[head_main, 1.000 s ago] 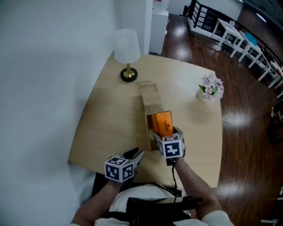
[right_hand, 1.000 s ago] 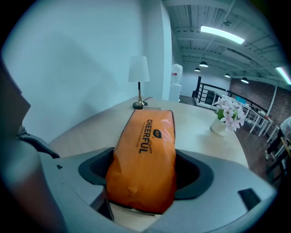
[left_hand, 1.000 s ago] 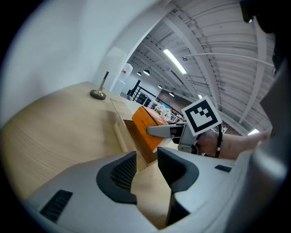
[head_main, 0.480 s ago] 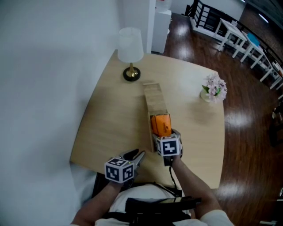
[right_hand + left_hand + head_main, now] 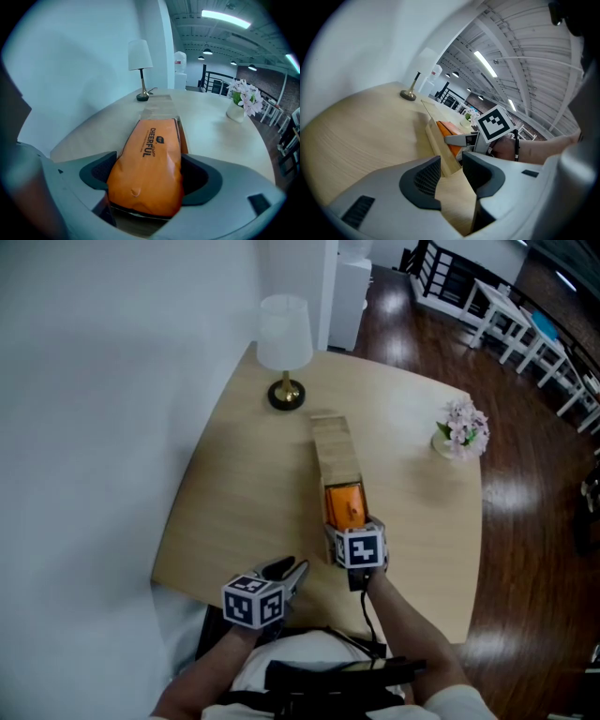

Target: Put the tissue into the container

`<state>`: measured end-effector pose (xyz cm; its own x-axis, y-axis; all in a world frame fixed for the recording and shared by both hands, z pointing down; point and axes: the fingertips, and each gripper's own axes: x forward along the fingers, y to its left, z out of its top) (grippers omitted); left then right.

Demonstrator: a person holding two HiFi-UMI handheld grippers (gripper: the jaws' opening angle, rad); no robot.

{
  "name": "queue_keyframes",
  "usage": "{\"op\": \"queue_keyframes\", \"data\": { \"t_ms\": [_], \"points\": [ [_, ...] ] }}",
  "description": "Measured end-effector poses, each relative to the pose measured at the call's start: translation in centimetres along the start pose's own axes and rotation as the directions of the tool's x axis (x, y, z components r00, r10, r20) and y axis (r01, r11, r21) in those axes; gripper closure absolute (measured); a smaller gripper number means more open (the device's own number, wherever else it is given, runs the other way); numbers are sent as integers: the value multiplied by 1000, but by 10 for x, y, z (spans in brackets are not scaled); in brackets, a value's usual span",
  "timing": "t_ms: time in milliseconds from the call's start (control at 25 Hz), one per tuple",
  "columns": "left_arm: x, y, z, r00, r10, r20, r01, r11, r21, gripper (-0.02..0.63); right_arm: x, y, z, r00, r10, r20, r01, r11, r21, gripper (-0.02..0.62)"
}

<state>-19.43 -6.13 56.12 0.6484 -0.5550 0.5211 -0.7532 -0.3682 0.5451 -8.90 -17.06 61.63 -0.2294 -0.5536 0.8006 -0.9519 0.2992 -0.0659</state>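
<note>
An orange tissue pack [image 5: 344, 504] lies lengthwise over the near end of a long, narrow wooden container [image 5: 335, 442] in the middle of the table. My right gripper [image 5: 347, 523] is shut on the pack's near end. In the right gripper view the pack [image 5: 150, 159] bulges between both pads, with the container [image 5: 157, 107] stretching away beneath it. My left gripper [image 5: 286, 570] hovers at the table's near edge, left of the container, open with nothing between its fingers. In the left gripper view my left gripper [image 5: 451, 171] looks at the container's side wall [image 5: 440, 150] and the pack [image 5: 449, 129].
A white-shaded lamp [image 5: 285, 334] stands at the far end of the table [image 5: 234, 493], beyond the container. A small vase of pink flowers [image 5: 464, 427] sits at the right. A white wall runs along the left; dark wood floor lies to the right.
My right gripper has sunk a little with the orange pack, bringing it lower onto the container's near end. The left gripper has stayed where it was.
</note>
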Motion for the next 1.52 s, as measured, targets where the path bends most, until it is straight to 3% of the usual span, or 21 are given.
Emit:
{"op": "queue_keyframes", "data": {
  "t_ms": [480,840,1520],
  "points": [
    [0,-5,-1,1000,-4,-14,5,1000,14,459,5,6,0,1000,16,9,-16,1000,12,144],
    [-2,-10,0,1000,2,-10,-1,1000,28,458,1,5,3,1000,8,28,-7,999,-37,141],
    [18,-34,13,1000,-20,10,20,999,51,459,-31,-22,4,997,23,76,-20,999,-43,143]
  ]
}}
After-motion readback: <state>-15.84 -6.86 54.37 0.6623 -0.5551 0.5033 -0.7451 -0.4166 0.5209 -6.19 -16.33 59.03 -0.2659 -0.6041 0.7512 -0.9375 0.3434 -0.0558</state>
